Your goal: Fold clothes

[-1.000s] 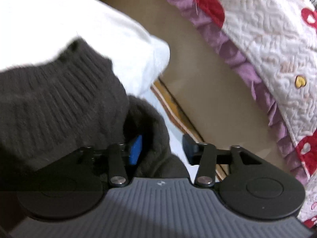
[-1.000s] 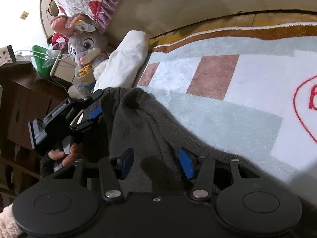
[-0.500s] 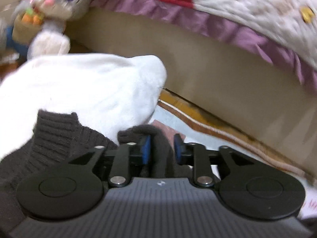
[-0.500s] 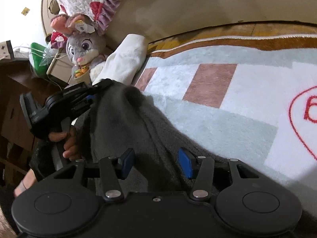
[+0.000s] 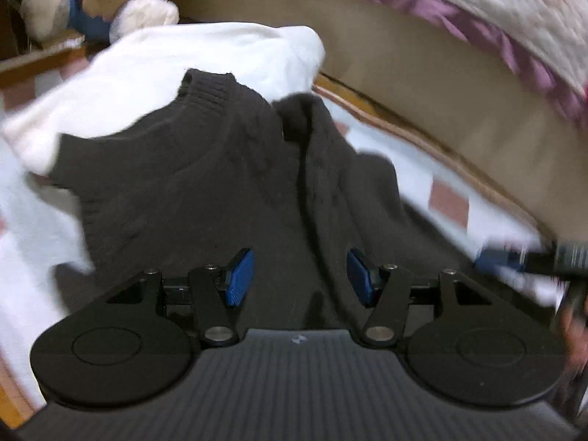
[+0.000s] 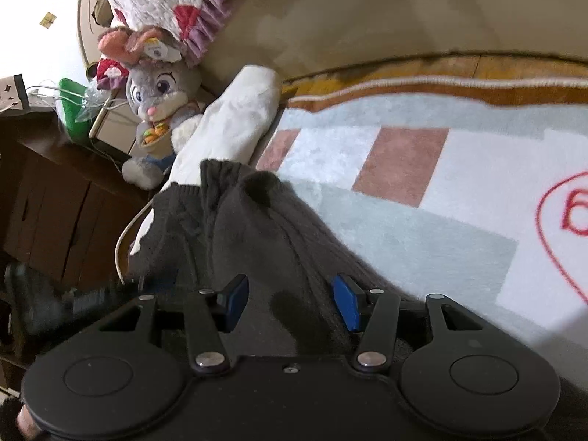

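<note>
- Dark knitted sweater (image 5: 228, 183) lies in a rumpled heap on a patchwork blanket (image 6: 422, 191) of pale blue, white and dusty-pink squares with a red outline at one side.
- Its ribbed hem or cuff (image 5: 205, 84) rests on top of a white folded garment (image 5: 183, 58), which lies just beyond it against the beige upholstered board (image 5: 422, 84).
- A deep crease runs down the middle of the sweater toward the left gripper (image 5: 299, 275).
- That gripper hangs just above the knit; its blue pads (image 5: 239, 275) stand apart and are opening, with the cloth beneath them but not pinched.
- In the right wrist view the right gripper (image 6: 290, 297) sits low over the near end of the sweater (image 6: 264, 228); its blue pads (image 6: 345, 301) are spread wide, with a fold of knit lying between them, and neither pad presses on it.
- The left gripper shows there only as a dark blur (image 6: 92, 294) at the sweater's left edge.
- A grey plush rabbit (image 6: 158, 92) sits beyond the white garment (image 6: 235, 117), beside a dark wooden cabinet (image 6: 47, 198).
- A quilted cover with a purple frill (image 5: 477, 18) hangs over the beige board.
</note>
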Available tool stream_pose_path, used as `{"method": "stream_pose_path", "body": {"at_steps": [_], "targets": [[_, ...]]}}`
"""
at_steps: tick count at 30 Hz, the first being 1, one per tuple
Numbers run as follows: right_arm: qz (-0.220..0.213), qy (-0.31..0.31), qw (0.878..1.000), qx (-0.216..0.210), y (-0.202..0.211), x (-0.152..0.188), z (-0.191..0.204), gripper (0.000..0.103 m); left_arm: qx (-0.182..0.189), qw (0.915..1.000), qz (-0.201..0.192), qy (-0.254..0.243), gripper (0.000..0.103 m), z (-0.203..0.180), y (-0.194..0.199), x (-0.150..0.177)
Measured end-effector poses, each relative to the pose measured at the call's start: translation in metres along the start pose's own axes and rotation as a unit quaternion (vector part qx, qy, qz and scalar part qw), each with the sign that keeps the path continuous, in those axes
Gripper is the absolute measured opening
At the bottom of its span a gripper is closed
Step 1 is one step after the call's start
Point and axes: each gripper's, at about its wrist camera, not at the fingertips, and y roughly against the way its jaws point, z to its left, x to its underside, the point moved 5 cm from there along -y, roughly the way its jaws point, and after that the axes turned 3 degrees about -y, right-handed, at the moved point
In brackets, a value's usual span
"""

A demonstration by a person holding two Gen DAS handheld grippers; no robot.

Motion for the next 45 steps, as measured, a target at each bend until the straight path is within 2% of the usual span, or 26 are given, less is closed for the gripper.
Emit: {"method": "stream_pose_path", "body": {"at_steps": [3,5,7,9,11,12,13,14,15,16,18,20,22,24,26,28,30,31,33,35,38,42,43,45], "targets": [[-0.008,0.003,1.0,-0.001,0.027,0.007,0.023,0.058,0.015,0.9991,0.002,-0.039,0.055,-0.008,0.042,0.006],[-0.012,-0.033,0.999,0.01,0.037,0.015,0.034,0.059,0.035,0.9966,-0.019,-0.073,0.056,-0.014,0.076,0.002],[0.022,-0.054,0.997,0.054,0.036,0.022,0.043,0.059,0.032,0.9933,-0.032,-0.107,0.062,-0.018,0.109,-0.006],[0.062,-0.059,0.991,0.102,0.041,0.027,0.059,0.059,0.025,0.9903,-0.031,-0.133,0.063,-0.019,0.138,-0.018],[0.104,-0.088,0.983,0.12,0.058,0.029,0.083,0.059,0.025,0.9866,-0.023,-0.16,0.063,-0.021,0.166,-0.032],[0.119,-0.104,0.98,0.123,0.069,0.029,0.097,0.059,0.024,0.9821,-0.024,-0.185,0.063,-0.024,0.18,-0.041],[0.13,-0.12,0.976,0.124,0.08,0.027,0.111,0.059,0.013,0.9789,-0.023,-0.203,0.071,-0.026,0.192,-0.049],[0.142,-0.136,0.972,0.126,0.091,0.025,0.125,0.059,0.002,0.9753,-0.021,-0.22,0.074,-0.027,0.203,-0.056],[0.144,-0.115,0.973,0.138,0.1,0.022,0.141,0.061,-0.008,0.9722,-0.019,-0.233,0.075,-0.029,0.214,-0.063],[0.142,-0.078,0.975,0.154,0.107,0.017,0.159,0.065,-0.013,0.9739,-0.016,-0.226,0.075,-0.029,0.22,-0.066],[0.136,-0.017,0.974,0.183,0.117,0.011,0.187,0.067,-0.014,0.9798,-0.007,-0.199,0.075,-0.029,0.226,-0.071],[0.127,0.017,0.971,0.203,0.12,0.009,0.2,0.067,-0.006,0.9859,-0.003,-0.167,0.075,-0.028,0.219,-0.065],[0.136,0.025,0.968,0.211,0.116,0.015,0.196,0.067,0.003,0.9896,-0.007,-0.144,0.075,-0.025,0.203,-0.05],[0.138,0.018,0.968,0.207,0.109,0.026,0.186,0.067,0.017,0.9931,-0.03,-0.112,0.075,-0.017,0.18,-0.029],[0.126,-0.001,0.975,0.185,0.104,0.037,0.168,0.067,0.038,0.9935,-0.061,-0.089,0.073,-0.008,0.154,-0.001],[0.094,-0.013,0.981,0.171,0.102,0.05,0.147,0.067,0.052,0.9958,-0.057,-0.049,0.072,0.006,0.126,0.032],[0.068,-0.016,0.982,0.178,0.102,0.07,0.119,0.067,0.065,0.9967,-0.047,-0.01,0.07,0.02,0.098,0.063],[0.057,-0.017,0.981,0.183,0.102,0.08,0.105,0.067,0.071,0.9974,-0.011,0.007,0.068,0.023,0.083,0.071],[0.033,-0.024,0.98,0.193,0.103,0.101,0.077,0.067,0.105,0.9944,-0.008,0.004,0.07,0.023,0.071,0.08],[0.019,-0.031,0.978,0.207,0.103,0.125,0.055,0.067,0.09,0.9957,0.023,-0.009,0.068,0.02,0.053,0.084],[0.001,-0.018,0.971,0.24,0.101,0.155,0.034,0.067,0.117,0.9929,0.023,-0.005,0.07,0.016,0.034,0.088],[0.02,0.047,0.964,0.261,0.081,0.182,0.031,0.068,0.158,0.9872,0.023,0.006,0.07,0.012,0.009,0.096],[0.02,0.069,0.963,0.261,0.079,0.185,0.035,0.055,0.155,0.9877,0.019,-0.008,0.07,0.011,0.006,0.1],[0.018,0.114,0.96,0.256,0.078,0.188,0.047,0.02,0.149,0.9881,0.011,-0.035,0.069,0.01,0.0,0.106]]}}
